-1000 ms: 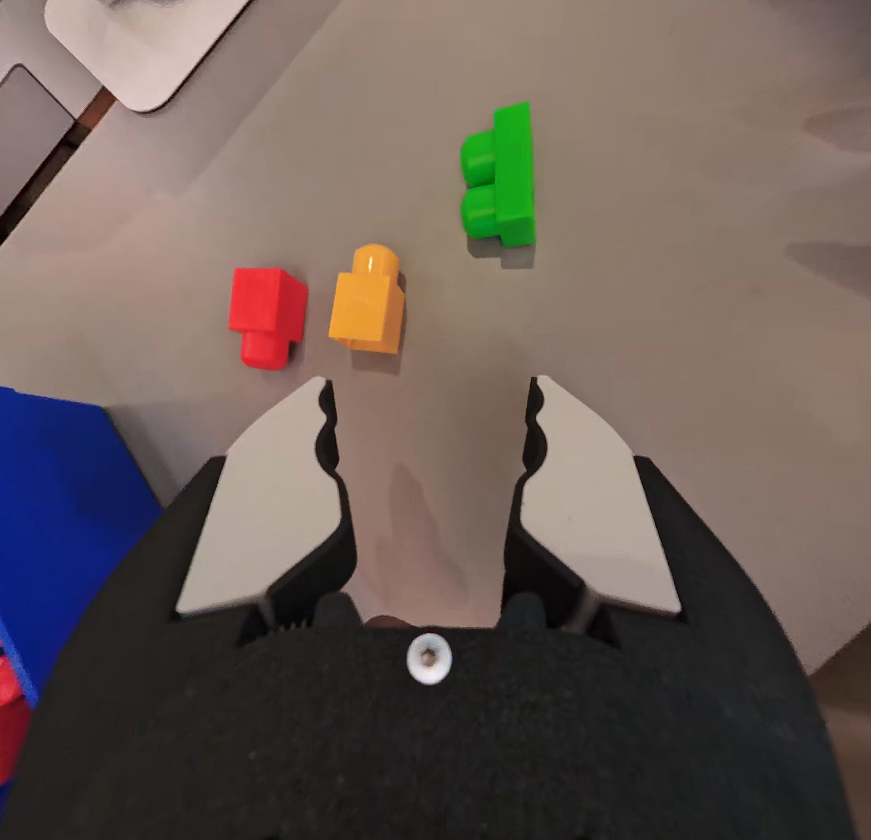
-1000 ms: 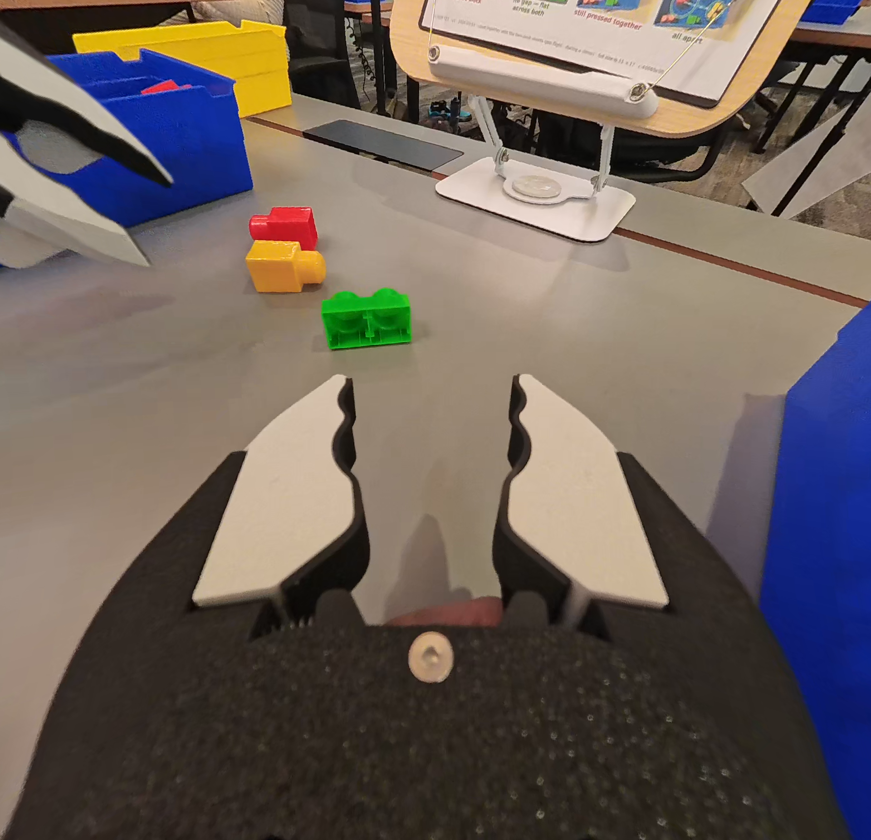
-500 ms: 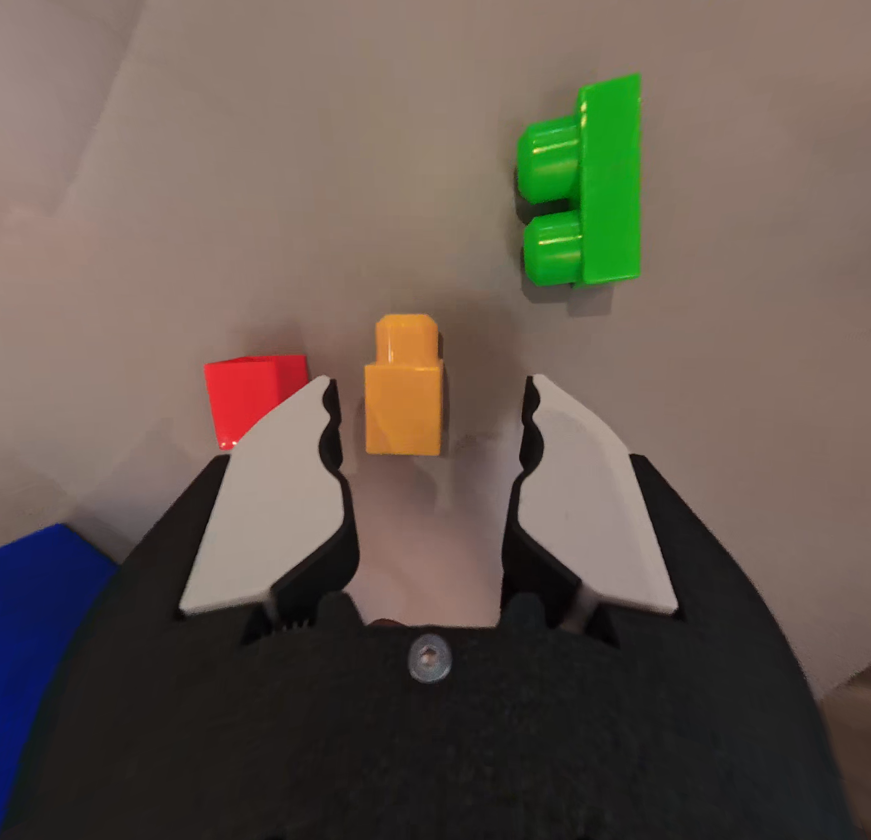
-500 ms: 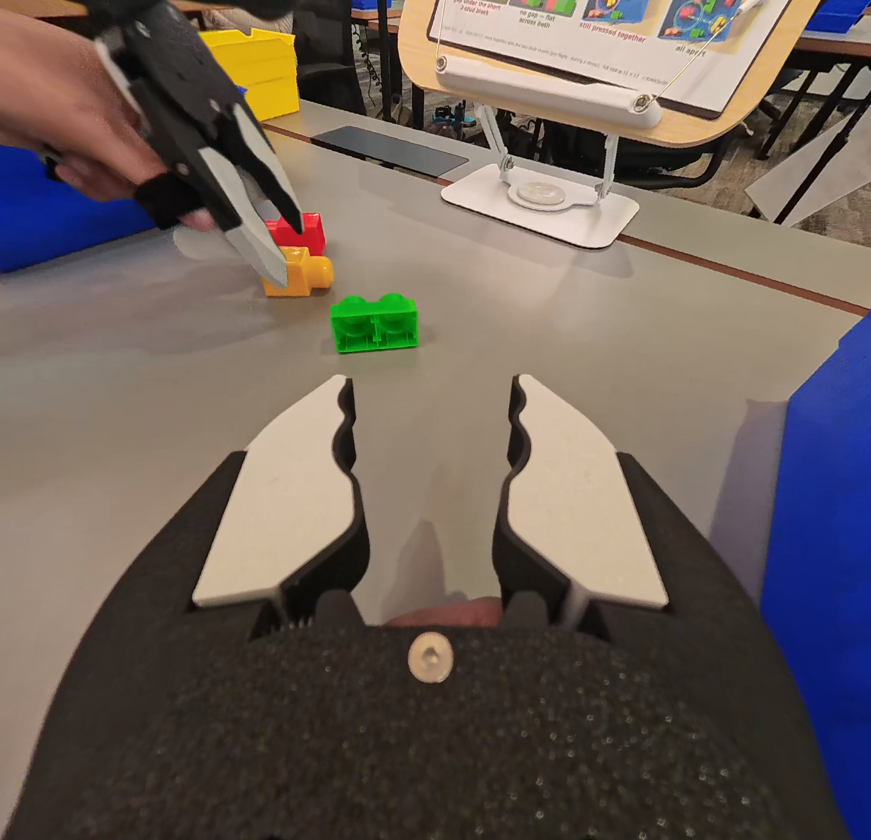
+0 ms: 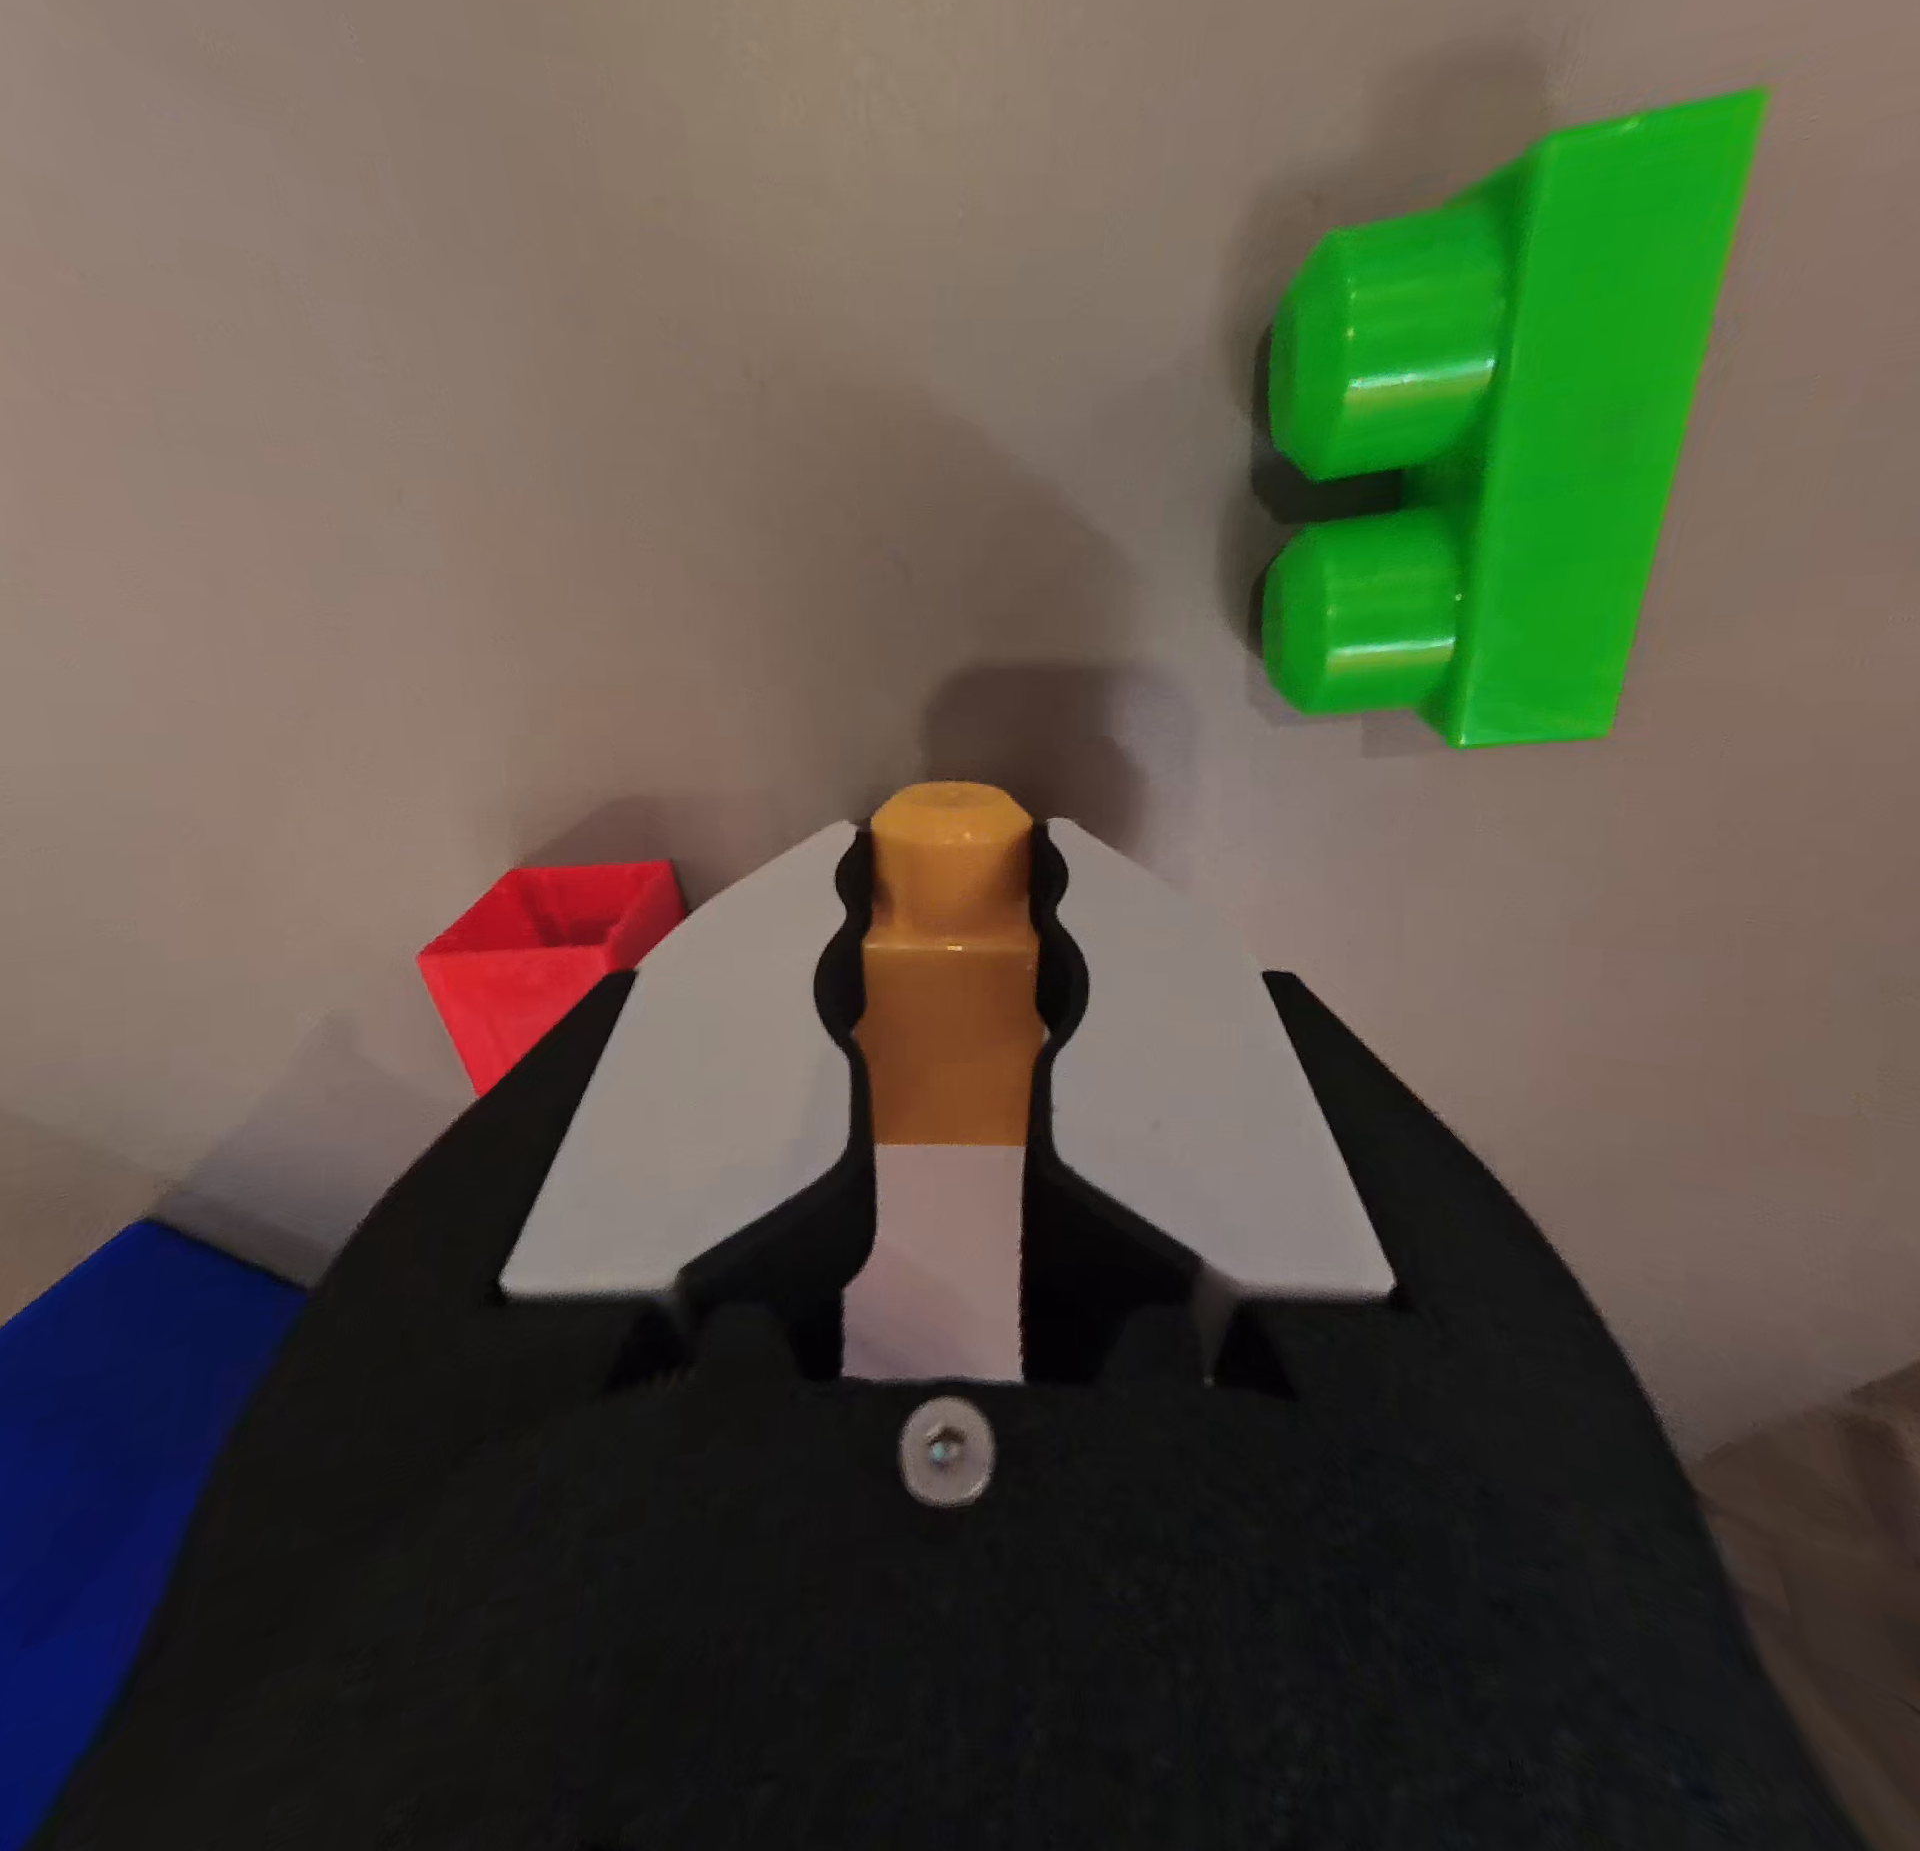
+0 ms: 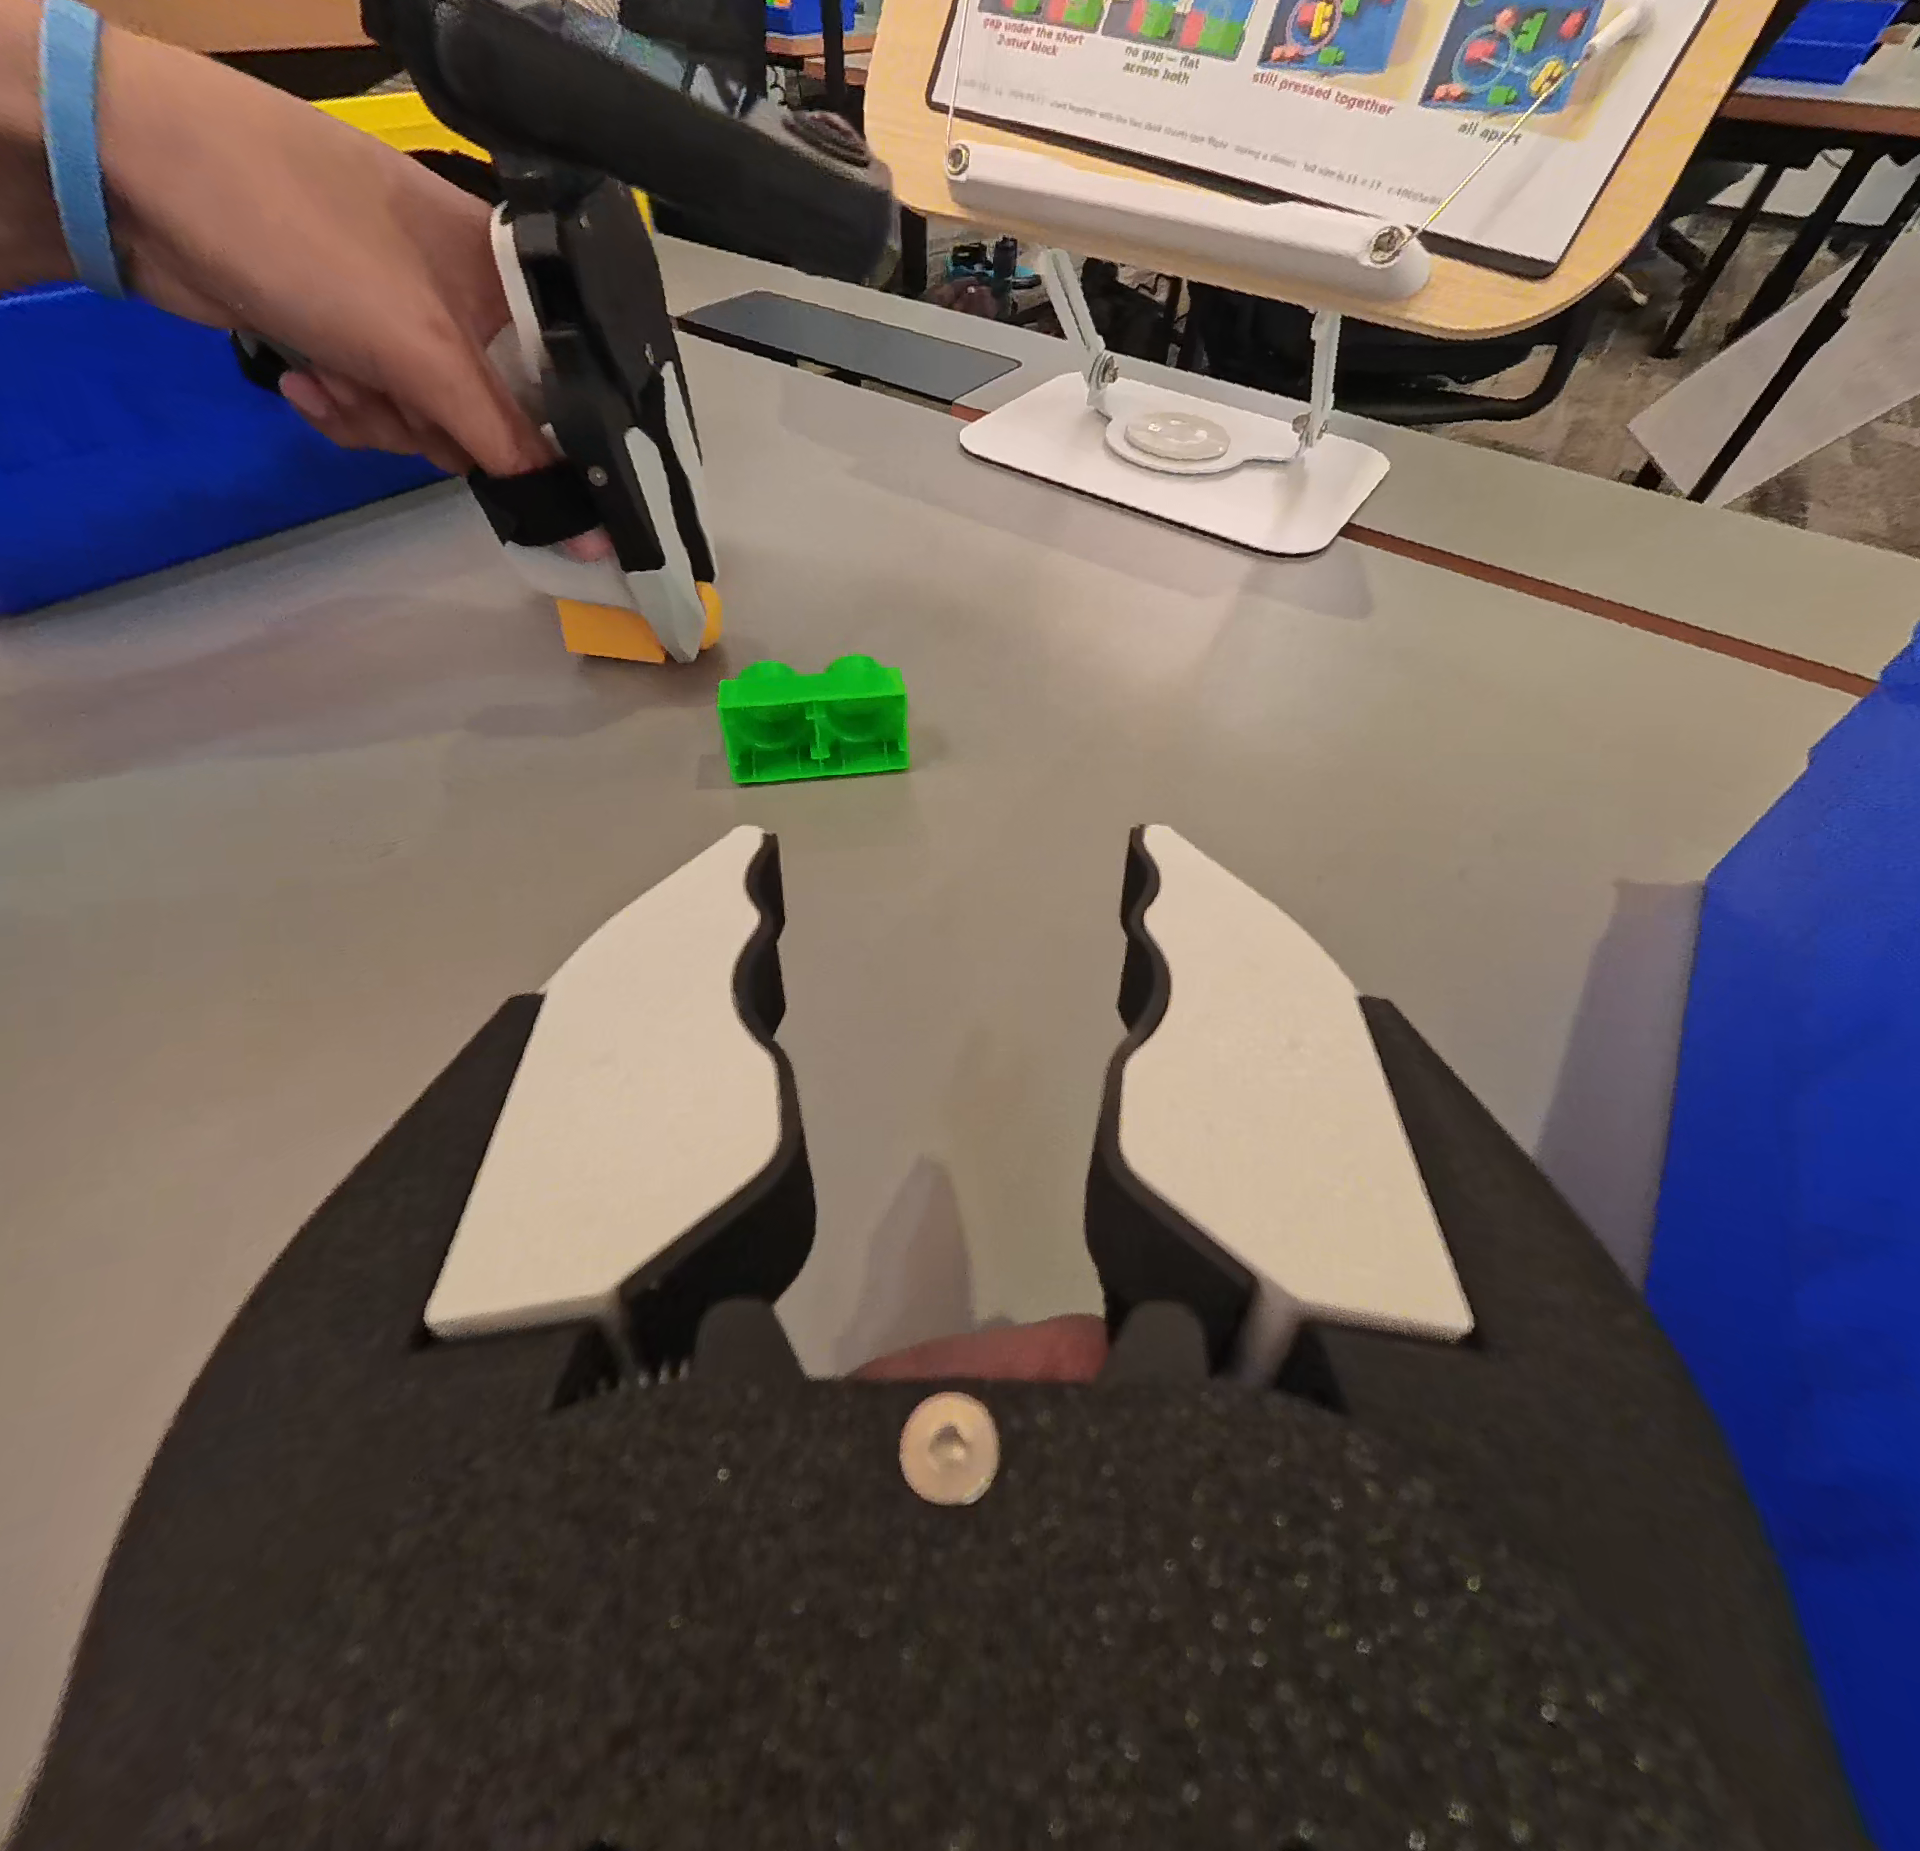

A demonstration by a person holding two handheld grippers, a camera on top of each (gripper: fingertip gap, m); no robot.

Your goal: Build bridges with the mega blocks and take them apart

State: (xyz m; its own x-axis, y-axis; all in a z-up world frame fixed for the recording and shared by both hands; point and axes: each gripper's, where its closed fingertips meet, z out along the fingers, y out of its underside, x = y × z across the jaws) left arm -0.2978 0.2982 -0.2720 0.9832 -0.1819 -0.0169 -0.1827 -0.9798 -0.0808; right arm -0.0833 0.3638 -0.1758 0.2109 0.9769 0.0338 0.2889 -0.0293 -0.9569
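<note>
The left gripper point(image 5: 951, 845) clamps the orange block point(image 5: 948, 1001) mid-frame on the worktop point(image 5: 520, 347); red block point(image 5: 530, 954) just left, green block point(image 5: 1496, 419) upper right.

Orange block point(image 5: 951, 1012), green block point(image 5: 1538, 430), red block point(image 5: 540, 954)

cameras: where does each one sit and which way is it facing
Left wrist view: on the left gripper, facing down at the table; its fingers clamp the orange block.
Right wrist view: on the open right gripper, low, facing across the table; a hand shows.
Shared: orange block, green block, left gripper.
</note>
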